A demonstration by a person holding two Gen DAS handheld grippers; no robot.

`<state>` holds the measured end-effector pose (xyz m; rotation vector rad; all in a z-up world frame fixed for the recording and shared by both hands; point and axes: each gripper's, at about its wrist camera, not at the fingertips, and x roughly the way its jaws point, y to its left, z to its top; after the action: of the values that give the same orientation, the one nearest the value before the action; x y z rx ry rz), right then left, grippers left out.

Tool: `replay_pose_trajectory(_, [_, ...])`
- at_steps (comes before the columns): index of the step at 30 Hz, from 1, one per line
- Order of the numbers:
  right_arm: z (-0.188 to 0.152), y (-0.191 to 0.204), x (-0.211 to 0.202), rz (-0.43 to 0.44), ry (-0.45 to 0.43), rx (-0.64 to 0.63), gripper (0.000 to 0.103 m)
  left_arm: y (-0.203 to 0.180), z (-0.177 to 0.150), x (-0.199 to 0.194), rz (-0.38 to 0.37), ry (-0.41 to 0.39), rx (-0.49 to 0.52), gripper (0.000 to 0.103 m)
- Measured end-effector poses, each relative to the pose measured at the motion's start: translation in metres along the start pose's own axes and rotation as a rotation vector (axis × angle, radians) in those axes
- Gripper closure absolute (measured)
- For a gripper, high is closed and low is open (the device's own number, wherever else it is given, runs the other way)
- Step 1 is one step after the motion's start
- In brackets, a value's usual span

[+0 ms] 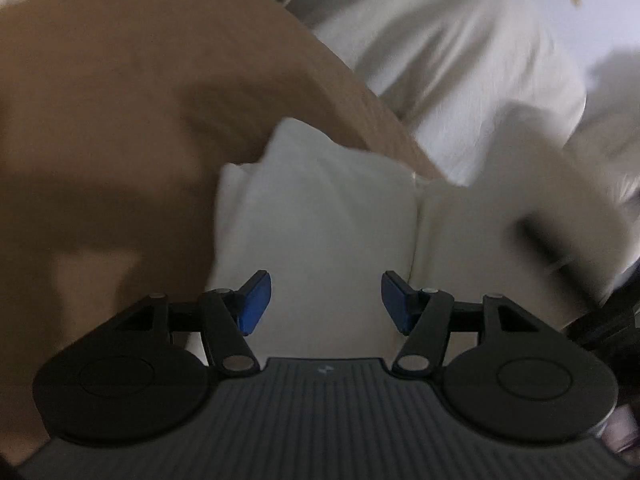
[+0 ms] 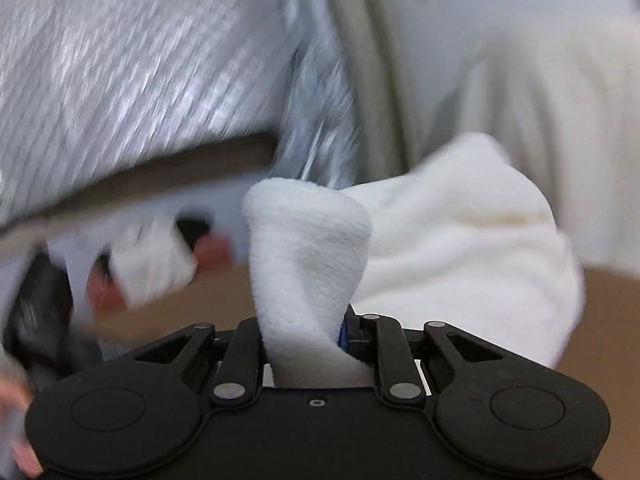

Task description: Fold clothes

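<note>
My right gripper (image 2: 304, 332) was clenched on a bunched fold of the white garment (image 2: 460, 240), which rose from between my fingers and spread away to the right above the tan surface (image 2: 608, 320). My left gripper (image 1: 326, 300) stood released, blue pads (image 1: 256, 304) apart with nothing pinched, over white cloth (image 1: 320, 220) lying on the tan cover (image 1: 120, 120). Beyond, blurred pale bedding (image 1: 460, 80) and a grey-white patterned fabric (image 2: 140, 60) filled the background. I saw no containers.

Dim, soft indoor light, heavy motion blur throughout, fisheye bending and dark vignette at corners
</note>
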<state>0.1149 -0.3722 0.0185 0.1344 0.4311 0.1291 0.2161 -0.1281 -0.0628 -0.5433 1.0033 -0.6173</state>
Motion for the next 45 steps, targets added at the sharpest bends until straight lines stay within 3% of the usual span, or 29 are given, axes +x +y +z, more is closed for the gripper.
replay_pose_trajectory(4, [-0.042, 0.019, 0.045, 0.004, 0.166, -0.038, 0.082, 0.027, 0.007, 0.006, 0.001, -0.001, -0.092, 0.043])
replay_pose_trajectory(6, [-0.055, 0.027, 0.049, 0.013, 0.172, -0.044, 0.082, 0.034, 0.006, 0.012, -0.013, 0.027, -0.135, 0.043])
replay_pose_trajectory(11, [-0.021, 0.054, 0.025, 0.063, 0.05, -0.047, 0.082, 0.034, 0.006, 0.005, -0.08, -0.008, -0.15, 0.043])
replay_pose_trajectory(12, [-0.014, 0.064, 0.03, 0.08, 0.059, -0.069, 0.082, 0.036, 0.007, 0.002, -0.084, -0.029, -0.161, 0.043])
replay_pose_trajectory(16, [-0.045, 0.097, 0.065, 0.016, 0.215, -0.306, 0.082, 0.049, 0.005, -0.001, -0.033, -0.084, -0.2, 0.043])
replay_pose_trajectory(19, [-0.07, 0.1, 0.077, 0.007, 0.235, -0.288, 0.079, 0.051, 0.005, -0.003, -0.12, -0.094, -0.233, 0.043])
replay_pose_trajectory(21, [-0.077, 0.109, 0.073, -0.01, 0.216, -0.307, 0.068, 0.046, 0.003, -0.006, -0.164, -0.105, -0.216, 0.04])
replay_pose_trajectory(23, [-0.077, 0.121, 0.057, 0.013, 0.213, -0.37, 0.058, 0.039, 0.0, -0.001, -0.149, -0.092, -0.174, 0.039])
replay_pose_trajectory(28, [-0.065, 0.113, -0.023, 0.132, 0.161, -0.342, 0.055, 0.029, -0.003, 0.006, -0.023, -0.037, -0.094, 0.039])
replay_pose_trajectory(31, [-0.075, 0.099, -0.067, 0.071, 0.147, -0.336, 0.047, 0.02, -0.004, 0.006, 0.042, -0.041, -0.035, 0.039])
replay_pose_trajectory(33, [-0.083, 0.088, -0.078, -0.006, 0.176, -0.357, 0.04, 0.022, -0.006, -0.005, 0.029, -0.034, -0.009, 0.038])
replay_pose_trajectory(38, [-0.117, 0.069, -0.08, -0.201, 0.252, -0.4, 0.039, 0.002, -0.009, -0.027, -0.039, -0.101, 0.081, 0.037])
replay_pose_trajectory(41, [-0.121, 0.06, -0.071, -0.247, 0.253, -0.279, 0.037, -0.013, -0.015, -0.028, -0.075, -0.108, 0.163, 0.032])
replay_pose_trajectory(43, [-0.122, 0.052, -0.065, -0.27, 0.207, -0.18, 0.036, -0.017, -0.022, -0.014, 0.004, -0.038, 0.209, 0.032])
replay_pose_trajectory(44, [-0.121, 0.048, -0.064, -0.312, 0.192, -0.15, 0.044, -0.018, -0.026, -0.007, 0.048, 0.0, 0.231, 0.034])
replay_pose_trajectory(45, [-0.12, 0.045, -0.064, -0.353, 0.177, -0.121, 0.062, -0.02, -0.029, 0.001, 0.092, 0.038, 0.253, 0.043])
